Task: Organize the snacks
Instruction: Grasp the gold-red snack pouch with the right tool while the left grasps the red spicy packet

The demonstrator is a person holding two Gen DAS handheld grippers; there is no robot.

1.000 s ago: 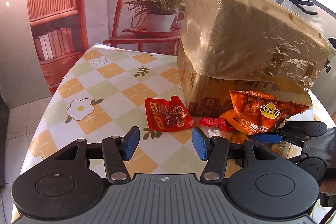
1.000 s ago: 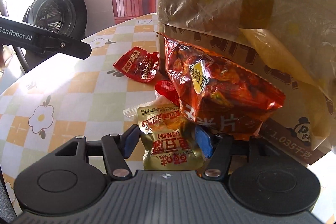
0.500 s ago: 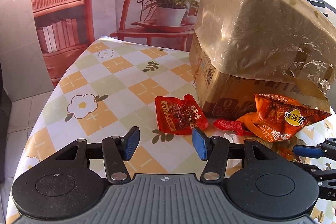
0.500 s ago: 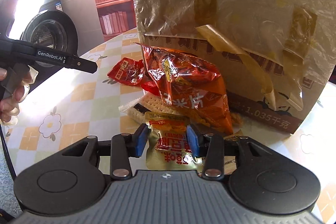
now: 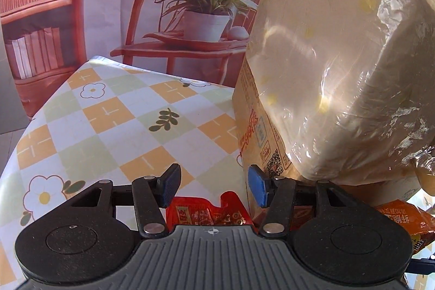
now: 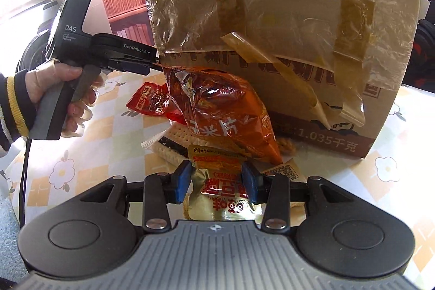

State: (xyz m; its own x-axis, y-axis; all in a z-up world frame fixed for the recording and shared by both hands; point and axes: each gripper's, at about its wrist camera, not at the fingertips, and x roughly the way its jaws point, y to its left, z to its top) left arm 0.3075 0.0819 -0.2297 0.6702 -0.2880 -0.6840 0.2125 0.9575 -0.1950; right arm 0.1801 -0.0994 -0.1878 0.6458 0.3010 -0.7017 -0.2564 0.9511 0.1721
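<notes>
A tall cardboard box [image 6: 312, 105] wrapped in crinkled plastic [image 5: 339, 59] stands on the table. Snack packets lie at its foot: a big orange chip bag [image 6: 223, 113], a small red packet [image 6: 148, 102], a cracker pack [image 6: 174, 140] and a gold packet [image 6: 220, 186]. My right gripper [image 6: 216, 182] has its fingers on both sides of the gold packet's top, partly closed. My left gripper [image 5: 213, 188] is open and empty above the red packet [image 5: 206, 214], beside the box's corner. In the right wrist view the left gripper's [image 6: 152, 63] tips reach the box's plastic edge.
The table carries a checked flower-print cloth [image 5: 122, 121], with its edge at the left. A printed backdrop shows a red chair and potted plant [image 5: 206, 18] behind the table. A dark round appliance [image 6: 35, 56] stands on the floor beyond the left hand.
My left gripper moved forward and right, over the red packet and close against the box. My right gripper pulled back and its fingers narrowed around the gold packet.
</notes>
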